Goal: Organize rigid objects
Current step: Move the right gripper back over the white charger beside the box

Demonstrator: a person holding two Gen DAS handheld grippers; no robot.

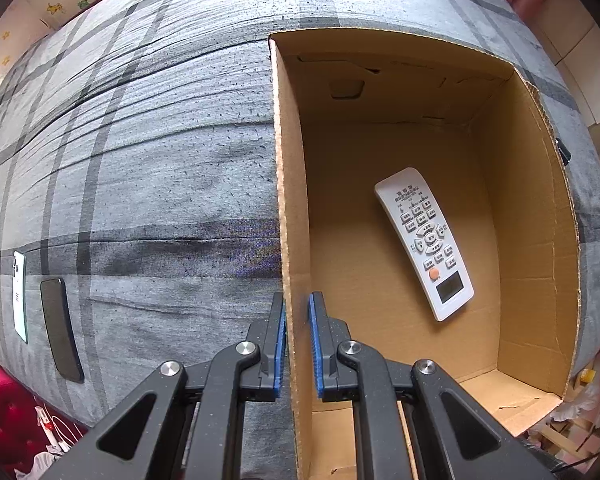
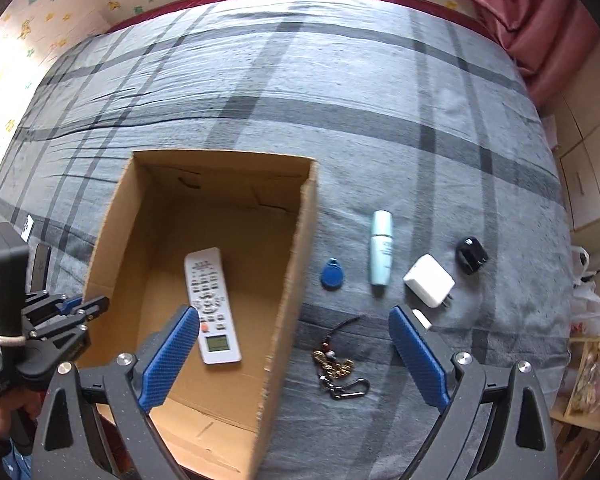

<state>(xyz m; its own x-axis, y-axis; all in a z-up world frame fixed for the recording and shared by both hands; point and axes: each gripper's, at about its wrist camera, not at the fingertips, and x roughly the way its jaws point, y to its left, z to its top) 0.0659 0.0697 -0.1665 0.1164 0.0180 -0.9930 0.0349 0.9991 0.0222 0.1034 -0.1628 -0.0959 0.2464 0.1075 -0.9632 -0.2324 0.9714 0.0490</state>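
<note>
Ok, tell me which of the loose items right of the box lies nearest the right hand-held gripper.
The keychain, a beaded charm with a carabiner clip. It lies between the open fingers of the right hand-held gripper; the blue tag, bottle and chargers lie farther off.

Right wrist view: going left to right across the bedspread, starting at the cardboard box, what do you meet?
cardboard box with the white remote inside → blue key fob → pale green bottle → white charger → black plug adapter. The keychain lies nearer, below the fob, so I leave it out.
</note>
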